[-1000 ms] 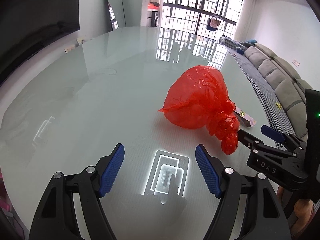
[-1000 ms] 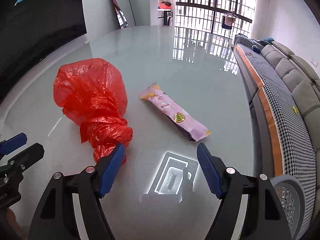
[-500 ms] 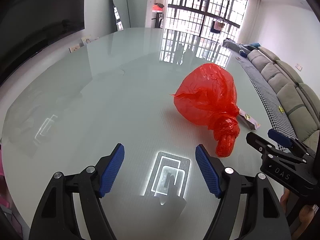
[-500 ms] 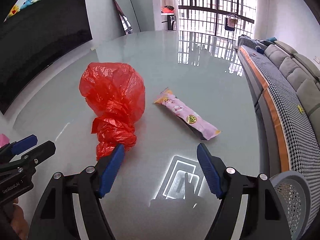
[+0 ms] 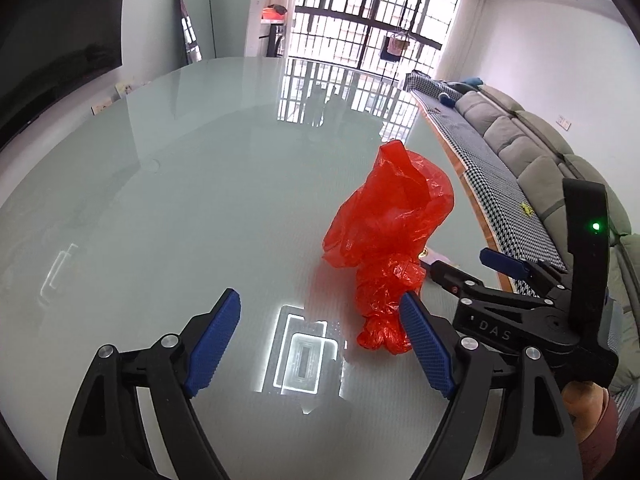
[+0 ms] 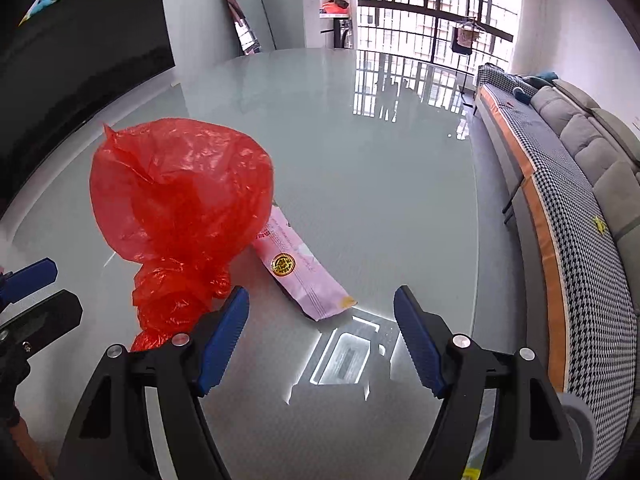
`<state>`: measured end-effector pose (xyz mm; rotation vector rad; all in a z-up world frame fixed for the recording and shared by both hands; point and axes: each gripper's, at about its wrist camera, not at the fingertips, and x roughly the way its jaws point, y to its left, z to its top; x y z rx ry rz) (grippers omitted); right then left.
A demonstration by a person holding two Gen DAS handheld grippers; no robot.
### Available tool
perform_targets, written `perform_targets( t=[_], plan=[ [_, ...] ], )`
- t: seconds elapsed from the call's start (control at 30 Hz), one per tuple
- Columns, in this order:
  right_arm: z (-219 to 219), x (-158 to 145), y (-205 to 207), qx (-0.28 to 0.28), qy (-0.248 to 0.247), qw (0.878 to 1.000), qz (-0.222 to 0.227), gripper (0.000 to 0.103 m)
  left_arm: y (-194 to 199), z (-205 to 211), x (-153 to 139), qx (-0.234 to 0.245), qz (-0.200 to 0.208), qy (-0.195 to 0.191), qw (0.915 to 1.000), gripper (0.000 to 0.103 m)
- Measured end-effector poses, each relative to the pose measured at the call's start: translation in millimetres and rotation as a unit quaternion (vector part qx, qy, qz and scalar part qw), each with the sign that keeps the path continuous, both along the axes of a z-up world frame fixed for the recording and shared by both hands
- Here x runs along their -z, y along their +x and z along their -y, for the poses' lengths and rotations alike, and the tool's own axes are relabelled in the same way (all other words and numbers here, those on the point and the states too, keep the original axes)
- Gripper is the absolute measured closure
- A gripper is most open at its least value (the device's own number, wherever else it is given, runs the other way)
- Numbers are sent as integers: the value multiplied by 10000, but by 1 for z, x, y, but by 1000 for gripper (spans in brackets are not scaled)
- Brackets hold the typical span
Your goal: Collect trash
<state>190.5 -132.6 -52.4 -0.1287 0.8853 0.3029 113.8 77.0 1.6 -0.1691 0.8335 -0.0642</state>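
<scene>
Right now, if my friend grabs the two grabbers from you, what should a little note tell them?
Left gripper: open, jaws have just been widening, nothing between them; the red bag's knotted end sits by its right finger.
Right gripper: open, empty.
Red plastic bag: lying on the glass table, neck bunched shut, pointing toward you.
Pink snack wrapper: flat on the table, its far end tucked under the bag.
Done: nothing collected yet.
Left: pick up the wrapper and bag it.

left tongs (image 5: pixel 320 338): black plastic arms, blue ribbed pads, silver screws at the joints. right tongs (image 6: pixel 322 334): same build. seen from the left camera, the right unit carries white "das" lettering, a small red dot, and an upright black block with a green light.
</scene>
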Motion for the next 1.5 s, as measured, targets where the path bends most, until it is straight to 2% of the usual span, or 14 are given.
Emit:
perform_targets(
  t=[0.17,0.37,0.43,0.53,0.57,0.83,1.07,1.37,1.4,1.47,1.5],
  plan=[
    [-12,10,21,-352,-318,9988,-121,31,11,3,3,-21,-44,27,10000,23],
    [-25,19,39,-532,-407,9976,-185,33,14,4,7,-48,-114,51,9999,23],
    [-29,21,41,-603,-369,9973,-213,51,14,4,6,-48,-107,58,9999,23],
    [-34,24,40,-682,-378,9966,-280,72,15,7,7,-19,-112,59,9999,23],
    [-33,23,39,-719,-319,9965,-298,75,16,8,7,1,-120,53,9999,23],
    [-24,17,29,-497,-31,9984,-264,79,23,19,8,134,-130,-8,9998,23],
    [11,12,23,39,253,9994,-218,79,38,39,10,180,-109,-29,9998,23],
    [69,16,-2,757,585,9950,-292,79,65,65,37,194,-438,150,9987,23],
    [74,16,-7,805,597,9946,-284,79,67,66,40,185,-461,190,9986,25],
    [82,15,-17,893,633,9936,-271,79,69,67,44,189,-496,248,9983,38],
    [85,16,-23,921,652,9932,-270,79,69,68,45,196,-509,255,9982,41]
  ],
)
